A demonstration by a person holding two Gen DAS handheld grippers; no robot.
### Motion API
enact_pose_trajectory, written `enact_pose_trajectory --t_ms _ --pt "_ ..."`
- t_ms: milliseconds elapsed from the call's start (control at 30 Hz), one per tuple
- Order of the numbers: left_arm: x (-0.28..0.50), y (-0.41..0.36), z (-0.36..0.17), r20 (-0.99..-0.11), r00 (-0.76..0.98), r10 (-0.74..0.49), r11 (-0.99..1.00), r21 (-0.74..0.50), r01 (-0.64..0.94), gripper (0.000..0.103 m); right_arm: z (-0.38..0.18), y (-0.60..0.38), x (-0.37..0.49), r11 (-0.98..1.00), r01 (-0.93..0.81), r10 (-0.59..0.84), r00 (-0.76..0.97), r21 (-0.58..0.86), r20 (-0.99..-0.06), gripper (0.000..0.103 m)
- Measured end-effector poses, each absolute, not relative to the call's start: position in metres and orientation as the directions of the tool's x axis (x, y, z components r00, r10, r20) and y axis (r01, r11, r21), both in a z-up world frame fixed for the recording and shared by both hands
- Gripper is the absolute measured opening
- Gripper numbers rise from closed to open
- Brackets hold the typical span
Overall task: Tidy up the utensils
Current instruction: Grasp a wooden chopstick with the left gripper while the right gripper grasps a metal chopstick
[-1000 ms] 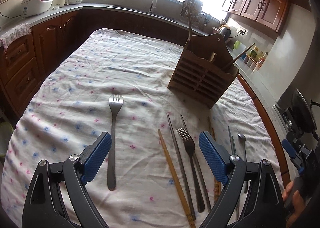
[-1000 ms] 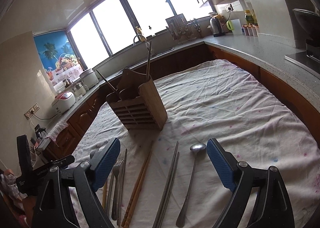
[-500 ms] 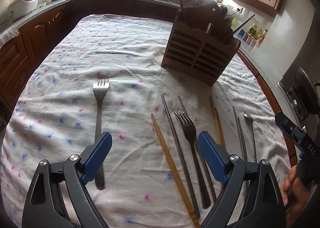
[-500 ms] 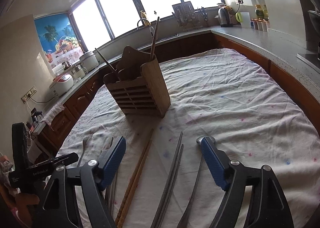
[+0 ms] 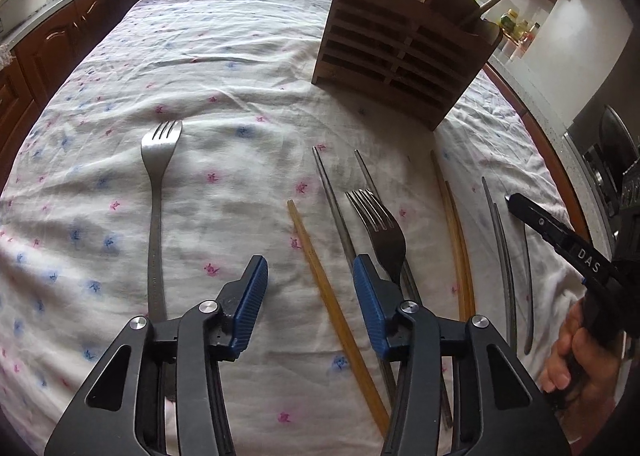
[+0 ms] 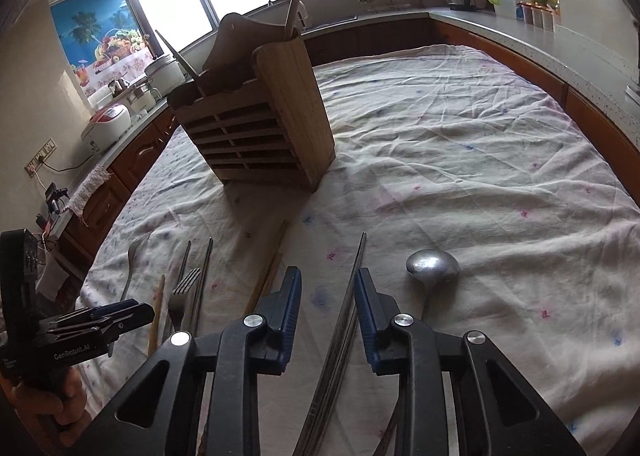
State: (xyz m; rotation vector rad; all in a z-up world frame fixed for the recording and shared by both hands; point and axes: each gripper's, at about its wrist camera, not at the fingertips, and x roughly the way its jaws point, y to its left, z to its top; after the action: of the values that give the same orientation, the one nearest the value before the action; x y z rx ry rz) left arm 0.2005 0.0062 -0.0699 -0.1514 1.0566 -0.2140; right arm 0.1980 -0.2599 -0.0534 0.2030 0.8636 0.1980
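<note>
Both grippers lower and nearer the cloth than before, left gripper [image 5: 310,292] jaws just closing around the wooden chopstick [image 5: 336,308], right gripper [image 6: 328,306] jaws just closing around the metal chopsticks [image 6: 347,310], holder [image 6: 256,123] larger toward 12 o'clock.

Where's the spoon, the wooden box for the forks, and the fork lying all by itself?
spoon [image 6: 432,265]: right wrist view, on the middle of its shiny bowl.
wooden box [image 5: 394,63]: left wrist view, on its slatted front.
lone fork [image 5: 157,191]: left wrist view, on the upper handle just below the prongs.
</note>
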Motion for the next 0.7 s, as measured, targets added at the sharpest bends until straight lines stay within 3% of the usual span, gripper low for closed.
enact_pose_trajectory --t_ms 433,600,700 --pt "0.211 -0.006 -0.073 -0.846 0.493 -0.200 0.980 -0.165 0.115 0.031 -0.077 -0.254 0.233 0.982 -0.068 0.181 0.586 0.174 -0.790 0.017" --pt "0.217 -0.013 -0.074 -0.847 0.506 -0.166 0.985 -0.114 0.131 0.013 -0.077 -0.252 0.240 0.984 -0.076 0.177 0.580 0.163 -0.795 0.017" --pt "0.218 -0.018 -0.075 -0.844 0.510 -0.168 0.983 -0.105 0.152 0.009 -0.077 -0.251 0.244 0.984 -0.085 0.177 0.575 0.158 -0.799 0.017"
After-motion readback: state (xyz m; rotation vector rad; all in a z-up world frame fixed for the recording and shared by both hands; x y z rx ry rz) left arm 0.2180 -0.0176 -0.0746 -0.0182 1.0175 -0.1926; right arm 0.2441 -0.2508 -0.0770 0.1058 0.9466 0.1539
